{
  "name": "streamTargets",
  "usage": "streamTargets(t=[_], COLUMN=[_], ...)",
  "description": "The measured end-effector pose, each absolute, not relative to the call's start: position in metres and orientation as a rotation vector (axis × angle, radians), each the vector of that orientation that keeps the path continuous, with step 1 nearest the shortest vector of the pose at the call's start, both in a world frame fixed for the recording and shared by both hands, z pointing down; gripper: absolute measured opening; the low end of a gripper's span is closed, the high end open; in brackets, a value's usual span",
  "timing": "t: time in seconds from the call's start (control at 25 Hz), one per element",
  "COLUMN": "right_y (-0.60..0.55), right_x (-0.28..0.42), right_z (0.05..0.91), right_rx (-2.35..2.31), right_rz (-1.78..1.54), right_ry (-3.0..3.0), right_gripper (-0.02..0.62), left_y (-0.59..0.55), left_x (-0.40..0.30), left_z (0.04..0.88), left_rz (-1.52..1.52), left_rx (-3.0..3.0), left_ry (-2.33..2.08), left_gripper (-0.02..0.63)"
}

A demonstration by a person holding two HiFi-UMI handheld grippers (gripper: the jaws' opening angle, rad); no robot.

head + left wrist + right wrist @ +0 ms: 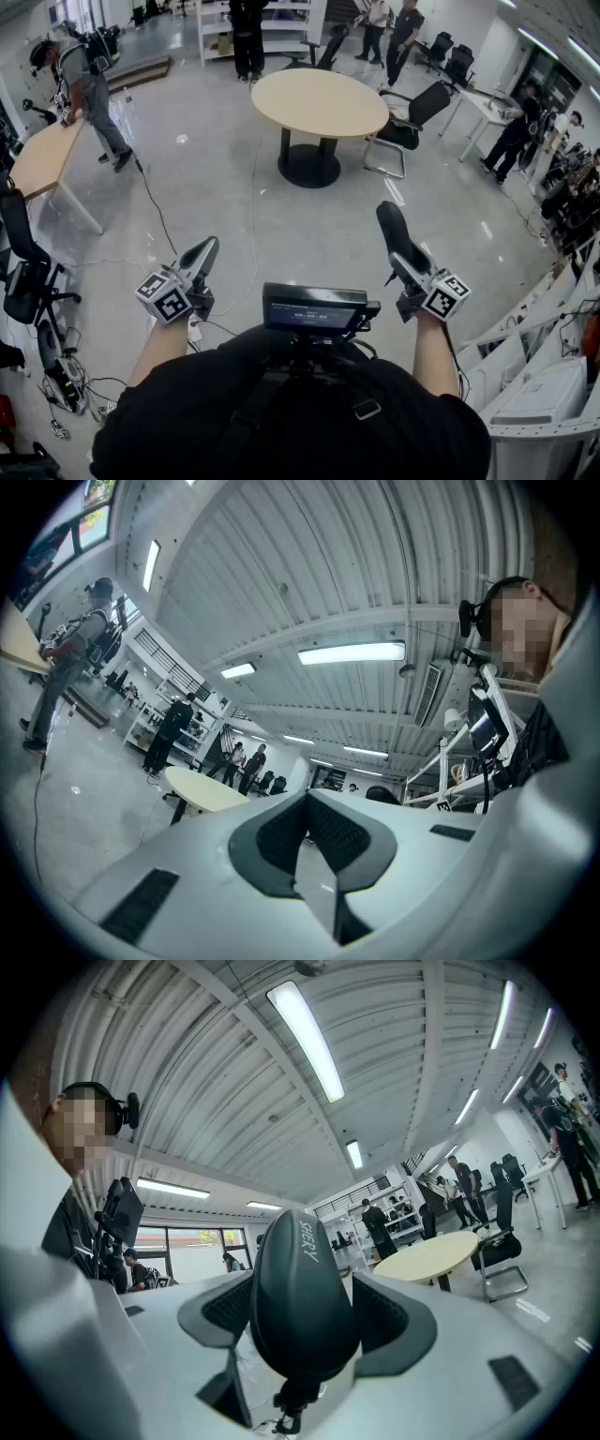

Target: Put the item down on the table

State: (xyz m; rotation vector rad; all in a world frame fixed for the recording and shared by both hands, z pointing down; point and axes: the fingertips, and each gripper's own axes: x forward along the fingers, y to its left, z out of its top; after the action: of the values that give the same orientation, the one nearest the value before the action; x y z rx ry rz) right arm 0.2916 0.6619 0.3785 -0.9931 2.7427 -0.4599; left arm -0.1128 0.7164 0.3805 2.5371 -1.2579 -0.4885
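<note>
My right gripper (pixel 411 267) is shut on a black, rounded, elongated item (pixel 394 232) that sticks up and forward from its jaws. In the right gripper view the item (pixel 300 1288) fills the gap between the two dark pads of the right gripper (pixel 302 1326), and white lettering runs along its side. My left gripper (pixel 202 255) hangs at the same height to the left. Its pads meet with nothing between them in the left gripper view (pixel 305 832). A round beige table (pixel 319 101) stands some way ahead on the grey floor, well apart from both grippers.
A black office chair (pixel 412 112) sits right of the round table. A wooden desk (pixel 42 155) with a person beside it is at the far left. Cables (pixel 155 202) trail over the floor. White shelving (pixel 544 375) lines the right. Several people stand at the back.
</note>
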Motion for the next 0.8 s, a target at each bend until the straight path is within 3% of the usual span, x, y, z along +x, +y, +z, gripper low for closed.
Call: streamTargets(t=[0.68, 0.8], right_y=[0.662, 0.66], right_x=[0.295, 0.273], right_z=[0.375, 0.373], right_rx=[-0.927, -0.917], right_rz=[-0.47, -0.456], right_ry=[2.744, 2.755], right_gripper=[0.331, 0.331], left_y=[0.719, 0.72], left_x=[-0.108, -0.133], left_z=[0.38, 0.382], left_rz=[-0.504, -0.505], left_rx=[2.538, 2.538], left_ry=[-1.257, -1.272], left_gripper=[0.0, 0.0])
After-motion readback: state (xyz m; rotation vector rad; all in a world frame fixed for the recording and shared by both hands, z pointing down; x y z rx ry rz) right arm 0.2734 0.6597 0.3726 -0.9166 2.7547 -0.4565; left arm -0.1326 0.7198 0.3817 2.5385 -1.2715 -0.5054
